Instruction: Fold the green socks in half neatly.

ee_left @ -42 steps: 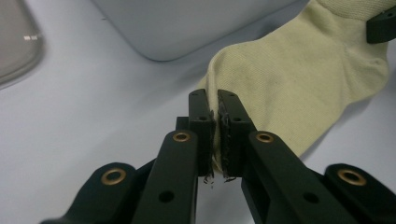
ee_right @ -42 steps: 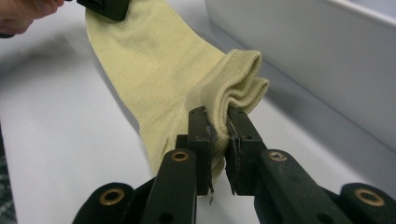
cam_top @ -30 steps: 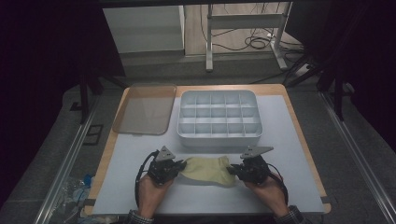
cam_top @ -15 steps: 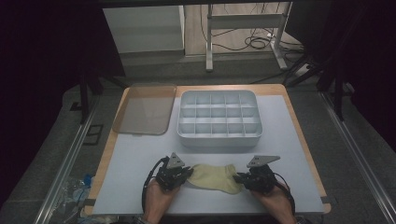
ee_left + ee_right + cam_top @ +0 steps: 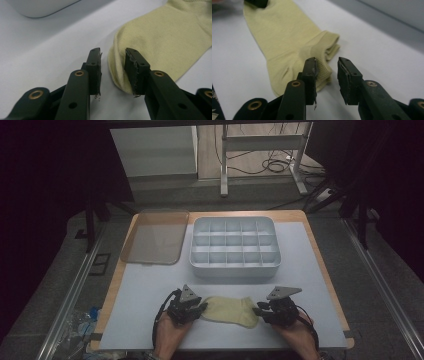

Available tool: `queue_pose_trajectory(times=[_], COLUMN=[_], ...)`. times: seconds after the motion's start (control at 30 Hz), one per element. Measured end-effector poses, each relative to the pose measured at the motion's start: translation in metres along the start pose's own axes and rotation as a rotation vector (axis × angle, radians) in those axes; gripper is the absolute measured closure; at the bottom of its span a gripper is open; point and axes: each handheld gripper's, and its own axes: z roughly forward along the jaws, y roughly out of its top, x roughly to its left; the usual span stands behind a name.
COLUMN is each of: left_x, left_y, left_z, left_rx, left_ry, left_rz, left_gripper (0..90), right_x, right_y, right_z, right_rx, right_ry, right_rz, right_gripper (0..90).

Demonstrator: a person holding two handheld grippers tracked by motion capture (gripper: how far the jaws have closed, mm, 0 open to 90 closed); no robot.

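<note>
Yellow sock (image 5: 231, 310) lies flat on near part of white table (image 5: 150, 285), between both hands. Left gripper (image 5: 192, 311) at toe end, right gripper (image 5: 265, 311) at cuff end, jaws just opening, pinching nothing. Sock let go, laid flat, likely for folding. Divided box (image 5: 233, 248) sits farther back.

Both tongs — left (image 5: 200, 308), right (image 5: 261, 311) — now off sock (image 5: 231, 310)

Pale yellow sock (image 5: 231, 310), plain ribbed cuff. Light grey divided tray (image 5: 233, 248). Translucent brownish lid (image 5: 155, 236). White mat (image 5: 300, 270), tan table (image 5: 320, 255) edge.
</note>
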Motion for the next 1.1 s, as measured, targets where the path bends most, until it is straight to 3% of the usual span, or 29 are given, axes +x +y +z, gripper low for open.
queue_pose_trajectory(times=[0.23, 0.33, 0.47, 0.77, 0.93, 1.1], left_x=[0.002, 0.002, 0.002, 0.001, -0.002, -0.001], left_y=[-0.002, -0.002, -0.001, -0.001, -0.001, -0.002], left_z=[0.001, 0.001, 0.001, 0.002, 0.002, 0.002], left_rx=[-0.008, -0.011, -0.004, -0.001, -0.001, -0.005], left_ry=[-0.015, -0.016, -0.015, -0.017, -0.032, -0.056], left_rz=[-0.018, -0.023, -0.024, -0.053, -0.068, -0.080], left_gripper=[65.8, 65.8, 65.8, 68.3, 76.9, 82.5], right_x=[-0.004, -0.005, -0.004, 0.017, 0.025, 0.027], right_y=[0.007, 0.015, 0.021, 0.048, 0.056, 0.056], right_z=[-0.006, -0.005, -0.002, 0.031, 0.048, 0.062], right_rx=[-0.024, -0.045, -0.056, -0.054, -0.059, -0.044], right_ry=[-0.043, -0.050, -0.023, 0.038, 0.067, 0.066], right_rz=[-0.031, -0.041, -0.033, -0.096, -0.116, -0.126], right_gripper=[70.5, 82.9, 88.8, 89.2, 89.2, 89.2])
